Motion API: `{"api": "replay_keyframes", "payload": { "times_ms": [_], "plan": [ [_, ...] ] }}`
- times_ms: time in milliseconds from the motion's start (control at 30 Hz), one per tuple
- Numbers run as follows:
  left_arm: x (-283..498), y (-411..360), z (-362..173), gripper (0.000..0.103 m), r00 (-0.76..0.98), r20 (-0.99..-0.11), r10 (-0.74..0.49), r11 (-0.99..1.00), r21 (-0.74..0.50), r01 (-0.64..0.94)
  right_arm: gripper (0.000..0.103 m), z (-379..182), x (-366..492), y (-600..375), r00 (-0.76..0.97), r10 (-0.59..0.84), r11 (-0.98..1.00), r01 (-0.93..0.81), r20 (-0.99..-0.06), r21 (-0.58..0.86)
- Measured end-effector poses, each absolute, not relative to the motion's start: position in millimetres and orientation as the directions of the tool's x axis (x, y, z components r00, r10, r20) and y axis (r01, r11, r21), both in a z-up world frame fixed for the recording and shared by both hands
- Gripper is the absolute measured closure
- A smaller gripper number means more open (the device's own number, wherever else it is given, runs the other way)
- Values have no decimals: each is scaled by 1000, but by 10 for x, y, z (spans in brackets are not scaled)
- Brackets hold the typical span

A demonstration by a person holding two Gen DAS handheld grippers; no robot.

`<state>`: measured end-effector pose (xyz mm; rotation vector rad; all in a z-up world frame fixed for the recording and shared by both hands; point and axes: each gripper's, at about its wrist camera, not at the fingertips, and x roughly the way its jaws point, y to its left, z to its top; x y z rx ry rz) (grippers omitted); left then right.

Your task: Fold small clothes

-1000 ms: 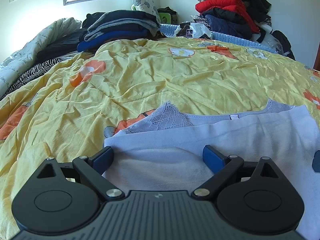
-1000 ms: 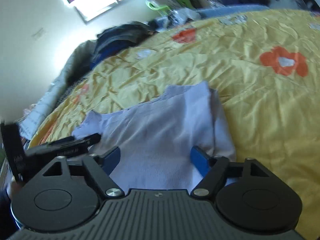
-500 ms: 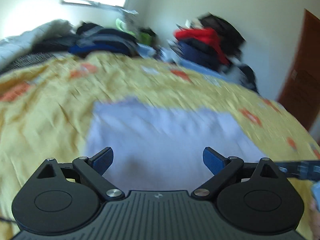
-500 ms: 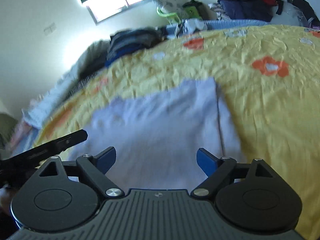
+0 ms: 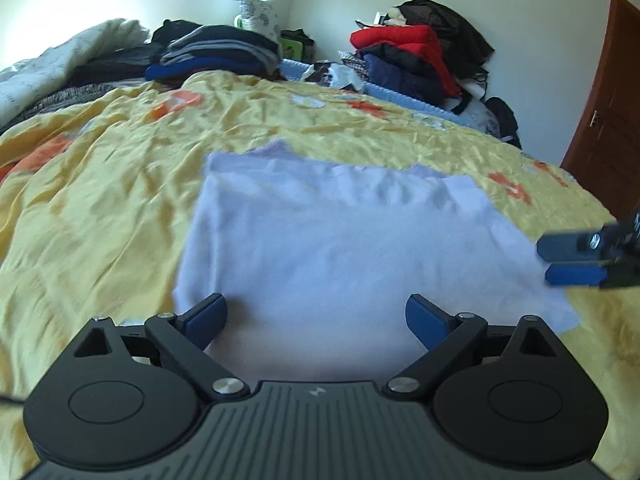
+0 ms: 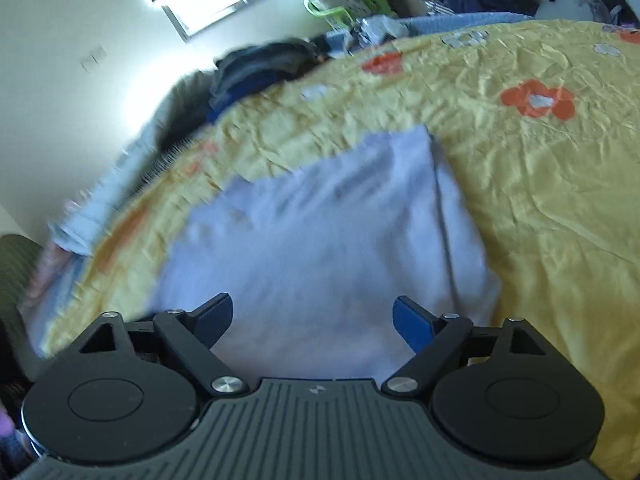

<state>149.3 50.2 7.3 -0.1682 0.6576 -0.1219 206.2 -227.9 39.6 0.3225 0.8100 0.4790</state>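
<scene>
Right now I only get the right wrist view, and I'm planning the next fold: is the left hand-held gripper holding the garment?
Observer: No. The left hand-held gripper is open over the garment's near edge, with nothing pinched.
Operator: Where does mine sit from there?
Observer: The right hand-held gripper is at the garment's right edge. Its jaws have just been opening, with no cloth pinched.
Operator: What lies beyond that side?
Observer: A brown door, past the bed's far right corner.
</scene>
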Motion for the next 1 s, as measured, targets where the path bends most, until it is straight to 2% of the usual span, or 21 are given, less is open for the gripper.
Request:
{"api": "replay_keyframes", "payload": {
  "times_ms": [67,100,133,167,267,333,400,500,600,667,700,767,867,1000],
  "plan": [
    [1424,489,18,6,796,-588,-140,987,-147,65,7,337,2101,-2271,580,512,856,-289,-634,428],
    [1416,490,7,6,799,-586,-140,987,-145,67,11,236,2163,-2280,551,492,869,-262,-674,420],
    [1424,507,16,6,799,-585,-143,985,-159,60,8,151,2181,-2321,547,501,863,-259,-671,434],
    [1438,526,33,6,796,-587,-145,983,-177,49,11,147,2138,-2375,572,520,850,-272,-635,451],
    [1445,584,170,6,793,-592,-143,970,-242,-6,17,184,2156,-2484,560,529,836,-217,-638,504],
    [1413,583,297,5,821,-549,-155,966,-260,8,15,264,2149,-2569,581,529,825,-182,-619,534],
    [1425,520,385,5,847,-513,-140,975,-222,26,14,364,2138,-2643,621,548,800,-193,-561,568],
    [1594,439,328,5,826,-547,-135,980,-198,29,9,431,2258,-2650,639,577,765,-205,-509,610],
    [1726,404,151,5,794,-599,-107,983,-183,-5,9,365,2494,-2575,618,571,778,-194,-541,598],
    [1714,323,91,4,800,-595,-77,994,-107,16,11,233,2603,-2533,591,547,804,-174,-593,568],
    [1711,276,68,2,797,-600,-66,997,-67,32,15,147,2630,-2526,570,537,815,-162,-622,556],
    [1688,241,36,2,801,-596,-56,998,-36,43,17,98,2561,-2575,584,561,802,-208,-586,560],
    [1692,281,104,2,791,-609,-52,998,-69,12,25,140,2509,-2603,584,541,818,-198,-604,541],
    [1538,425,281,2,808,-589,-12,988,-130,-80,17,332,2310,-2711,628,507,839,-202,-590,506]
  ]
}}
